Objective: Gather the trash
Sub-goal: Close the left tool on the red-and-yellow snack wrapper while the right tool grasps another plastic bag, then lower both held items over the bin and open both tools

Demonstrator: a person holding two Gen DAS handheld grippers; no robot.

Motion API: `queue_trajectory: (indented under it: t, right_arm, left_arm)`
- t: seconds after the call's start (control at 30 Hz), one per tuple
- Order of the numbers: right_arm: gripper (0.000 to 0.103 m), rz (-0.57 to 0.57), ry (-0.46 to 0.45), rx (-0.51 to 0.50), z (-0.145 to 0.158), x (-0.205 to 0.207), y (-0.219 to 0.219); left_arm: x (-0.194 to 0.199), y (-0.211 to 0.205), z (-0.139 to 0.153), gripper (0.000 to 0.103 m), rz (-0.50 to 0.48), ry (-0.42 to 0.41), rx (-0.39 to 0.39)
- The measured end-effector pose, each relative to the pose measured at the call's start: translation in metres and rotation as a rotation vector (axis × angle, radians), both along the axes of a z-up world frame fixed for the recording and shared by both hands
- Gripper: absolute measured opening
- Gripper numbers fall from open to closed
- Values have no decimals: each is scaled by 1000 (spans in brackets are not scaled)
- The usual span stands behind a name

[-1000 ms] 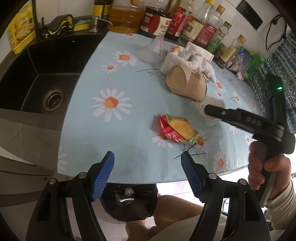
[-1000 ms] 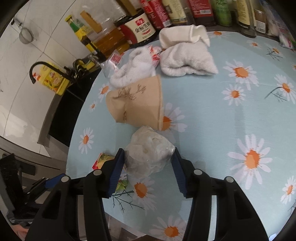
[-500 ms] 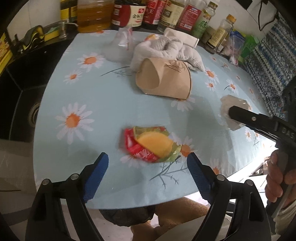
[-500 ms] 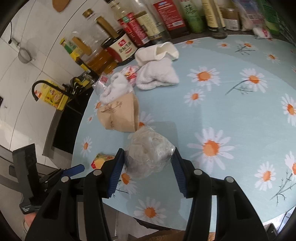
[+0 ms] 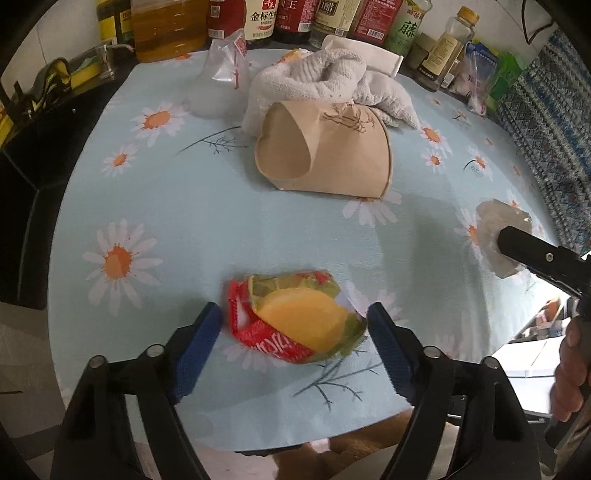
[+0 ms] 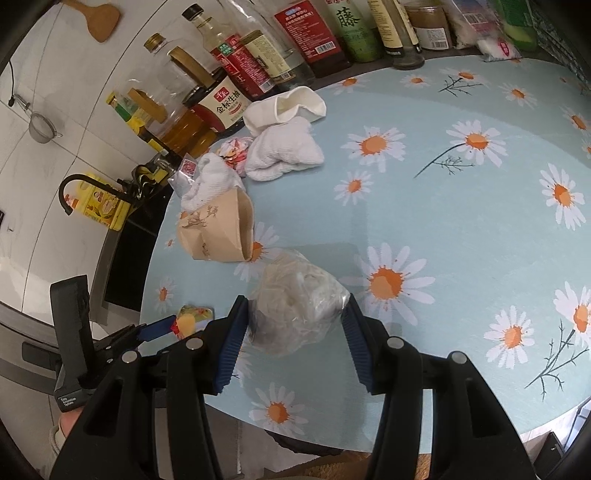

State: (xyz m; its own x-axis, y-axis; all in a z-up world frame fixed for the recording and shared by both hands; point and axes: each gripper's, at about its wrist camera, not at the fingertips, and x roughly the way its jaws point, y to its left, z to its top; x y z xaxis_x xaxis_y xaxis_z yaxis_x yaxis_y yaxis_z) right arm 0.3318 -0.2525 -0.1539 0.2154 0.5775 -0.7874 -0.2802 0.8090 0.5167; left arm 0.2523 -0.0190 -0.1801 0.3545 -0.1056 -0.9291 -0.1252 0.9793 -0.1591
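A dark glass soy sauce bottle with a red-and-cream label (image 6: 221, 101) reads "金标生抽". A green-labelled bottle (image 6: 349, 26) shows the large character "藤". The black plastic handheld gripper body (image 6: 70, 398) carries small white print, "Data Acquisition System".

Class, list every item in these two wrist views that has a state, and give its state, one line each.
left gripper: open, straddling the wrapper
right gripper: shut on the plastic wad
snack wrapper: crumpled, lying on the table
plastic wad: crumpled, gripped
paper cup: on its side, dented
white towels: bunched
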Motion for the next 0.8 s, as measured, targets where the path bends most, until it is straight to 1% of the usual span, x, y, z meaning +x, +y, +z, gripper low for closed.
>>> queue_trajectory:
  t: [0.03, 0.27, 0.6, 0.8]
  right_arm:
    - [52, -3, 4, 2, -1, 0, -2]
    - [52, -6, 11, 12, -4, 3, -3]
    - [52, 18, 9, 13, -3, -1, 6]
    - [52, 31, 10, 3, -4, -11, 11]
  left_arm:
    - [1, -1, 0, 71, -2, 1, 13]
    - [1, -4, 3, 68, -4, -7, 34]
    - [-10, 3, 12, 67, 13, -31, 25]
    - [-21, 7, 17, 67, 21, -44, 16]
